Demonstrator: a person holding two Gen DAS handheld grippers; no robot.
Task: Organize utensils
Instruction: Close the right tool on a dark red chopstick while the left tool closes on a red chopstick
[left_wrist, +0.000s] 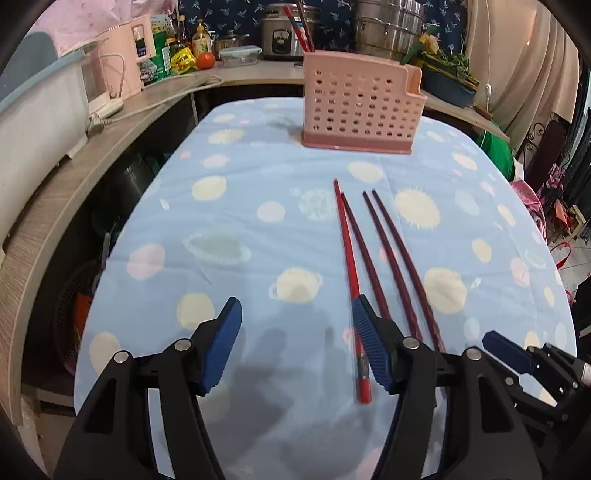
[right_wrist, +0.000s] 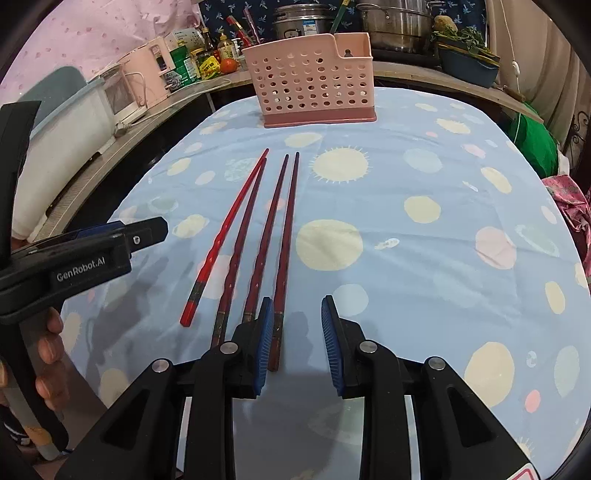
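Several chopsticks lie side by side on the blue patterned tablecloth (left_wrist: 240, 206): one bright red chopstick (left_wrist: 349, 258) and three dark red chopsticks (left_wrist: 391, 258). My left gripper (left_wrist: 297, 332) is open low over the cloth, with the bright red chopstick's near end between its fingers, close to the right pad (left_wrist: 365, 339). My right gripper (right_wrist: 297, 339) is open too. The rightmost dark chopstick (right_wrist: 288, 229) ends just inside its left pad (right_wrist: 264, 343), with a wide gap to the other pad. A pink perforated holder (left_wrist: 358, 103) stands at the table's far side with red chopsticks (left_wrist: 299, 29) standing in it.
A counter (left_wrist: 122, 122) curves along the left and back, crowded with a pink kettle (left_wrist: 125, 62), bottles, a tomato, a rice cooker (left_wrist: 280, 37) and steel pots (left_wrist: 391, 29). A person's hand (right_wrist: 48, 343) holds the left gripper (right_wrist: 155, 227). The cloth edge falls away on both sides.
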